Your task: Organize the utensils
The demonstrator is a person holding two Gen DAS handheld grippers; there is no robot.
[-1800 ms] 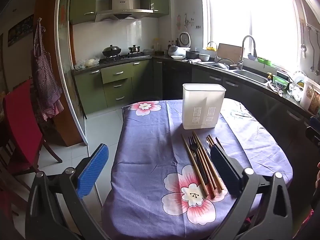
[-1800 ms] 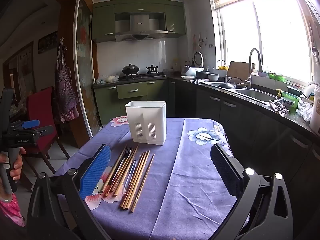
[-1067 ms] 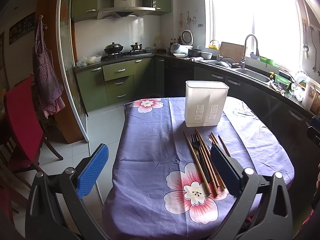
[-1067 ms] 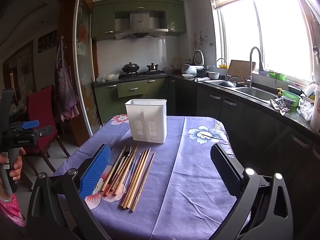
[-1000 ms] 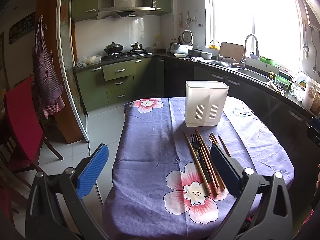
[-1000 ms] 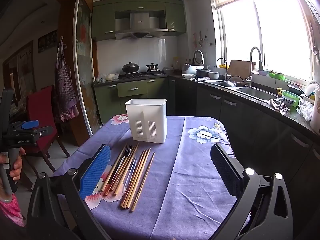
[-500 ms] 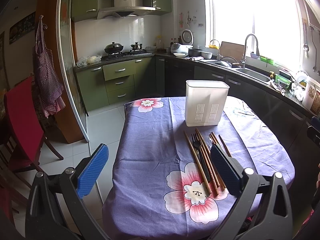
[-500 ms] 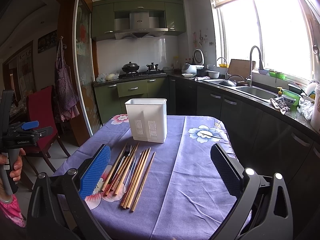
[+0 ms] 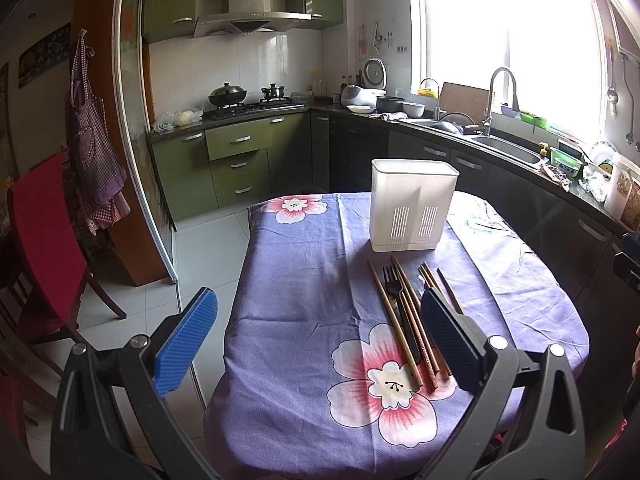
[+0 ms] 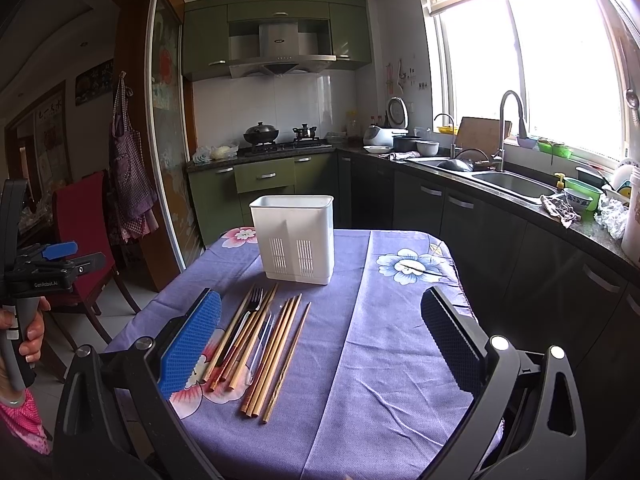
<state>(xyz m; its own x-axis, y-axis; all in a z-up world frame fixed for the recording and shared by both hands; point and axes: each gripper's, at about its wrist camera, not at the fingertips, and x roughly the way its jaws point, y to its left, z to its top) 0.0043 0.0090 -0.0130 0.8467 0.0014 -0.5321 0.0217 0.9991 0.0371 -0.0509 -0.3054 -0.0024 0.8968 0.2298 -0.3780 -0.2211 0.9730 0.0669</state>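
A white plastic utensil holder (image 9: 414, 205) (image 10: 295, 237) stands upright on the purple flowered tablecloth (image 9: 312, 288) (image 10: 384, 344). In front of it lie several wooden chopsticks (image 9: 394, 324) (image 10: 280, 350) and a black fork (image 9: 396, 304) (image 10: 248, 316), side by side. My left gripper (image 9: 320, 338) hovers open at the near end of the table, its right pad covering part of the chopsticks. My right gripper (image 10: 322, 340) is open too, held above the cloth just right of the utensils. Neither holds anything.
A red chair (image 9: 44, 240) (image 10: 86, 232) stands left of the table beside a wooden door frame (image 9: 116, 152). Dark cabinets with a sink (image 10: 508, 184) run along the right. A hand holds the left gripper's handle (image 10: 24, 320) at the far left of the right wrist view.
The left wrist view tilted up slightly at first, then held steady. The utensils and the holder have not moved. Both grippers stayed open.
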